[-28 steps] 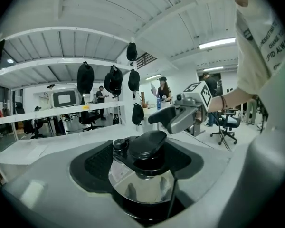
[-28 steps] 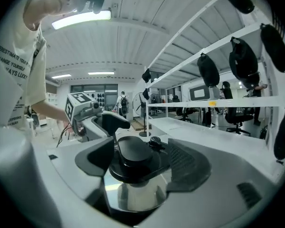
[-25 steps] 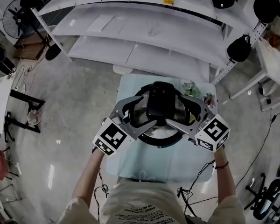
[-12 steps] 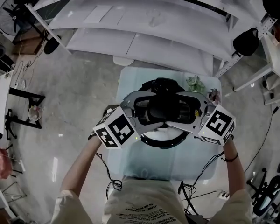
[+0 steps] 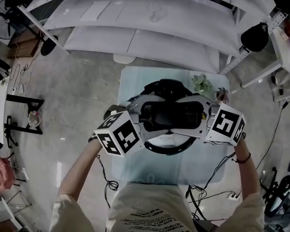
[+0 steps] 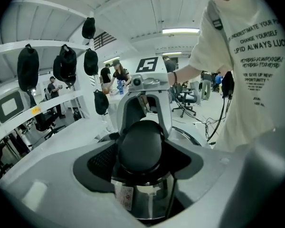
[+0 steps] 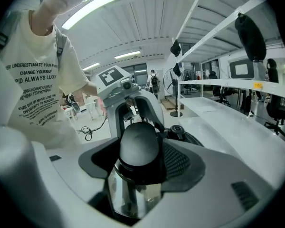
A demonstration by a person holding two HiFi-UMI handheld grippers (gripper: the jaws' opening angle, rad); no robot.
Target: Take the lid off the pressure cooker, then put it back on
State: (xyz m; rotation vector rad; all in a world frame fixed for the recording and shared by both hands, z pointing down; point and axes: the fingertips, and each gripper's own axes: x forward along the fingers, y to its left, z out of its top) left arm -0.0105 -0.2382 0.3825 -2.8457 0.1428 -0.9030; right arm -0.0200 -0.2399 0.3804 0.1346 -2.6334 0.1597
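The steel pressure cooker [image 5: 166, 149] stands on a small pale table [image 5: 135, 170], its lid on, with a black bar handle [image 5: 171, 114] running left to right. My left gripper [image 5: 152, 116] reaches in from the left, jaws either side of the handle's rounded end [image 6: 141, 146]. My right gripper [image 5: 195, 116] comes in from the right around the other end [image 7: 139, 146], and its jaws have just been closing with that end between them. Both stand open, close to the handle. The shiny pot wall [image 7: 128, 194] shows below the handle.
A small potted plant [image 5: 202, 83] sits at the table's far right corner. Curved white shelves [image 5: 135, 37] run behind the table. Cables [image 5: 208, 178] hang off the near right edge. The cooker's own black side handle [image 5: 169, 86] sticks out at the back.
Both grippers have sunk a little and tipped downwards around the lid handle. The left marker cube has rolled. The lid stays on the pot.
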